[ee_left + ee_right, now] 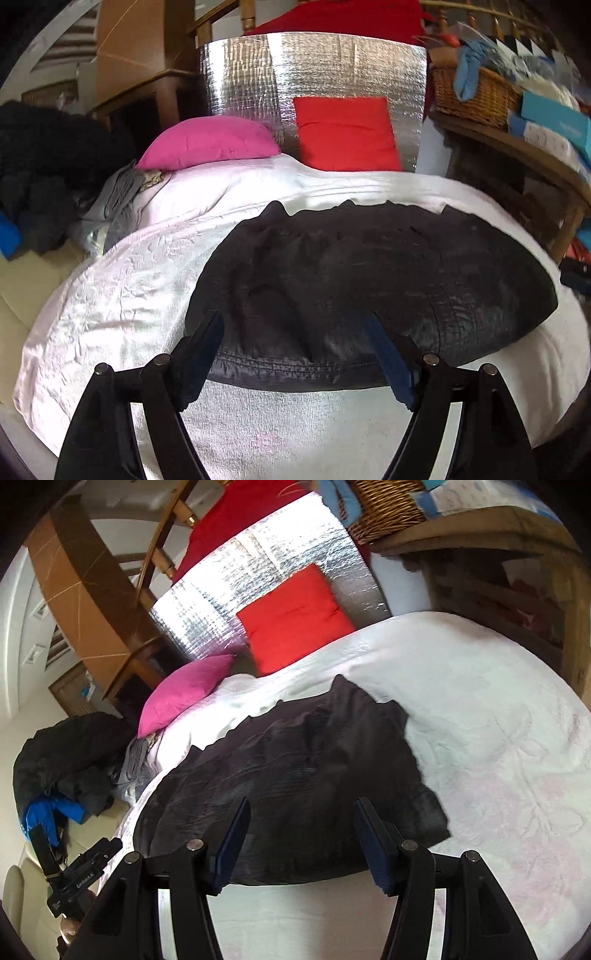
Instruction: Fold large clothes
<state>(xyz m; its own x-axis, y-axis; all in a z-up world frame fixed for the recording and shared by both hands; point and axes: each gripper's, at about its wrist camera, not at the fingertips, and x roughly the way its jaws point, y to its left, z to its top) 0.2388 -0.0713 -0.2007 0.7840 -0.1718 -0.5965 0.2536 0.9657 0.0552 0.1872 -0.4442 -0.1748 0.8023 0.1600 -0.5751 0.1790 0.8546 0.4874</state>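
Now we hold both tongs released, empty, over the near edge of the garment. Our left gripper (295, 339) has its jaws spread wide above the stitched hem of the black garment (369, 273), the fingers (201, 350) clear of the cloth as far as we can tell. Our right gripper (301, 830) is likewise spread, its blue-padded fingers (373, 842) framing the garment's (295, 775) near edge. That garment lies flat, already doubled into a broad dark slab, on the white bedspread (110, 295). Beyond the garment, a pink pillow (210, 142) and a red cushion (345, 134) sit at the head of the bed, the cushion against a silver foil panel (314, 70). Right of the garment stands a wooden shelf with a wicker basket (476, 92); left of it, dark clothes (70, 753) are heaped beside the bed.
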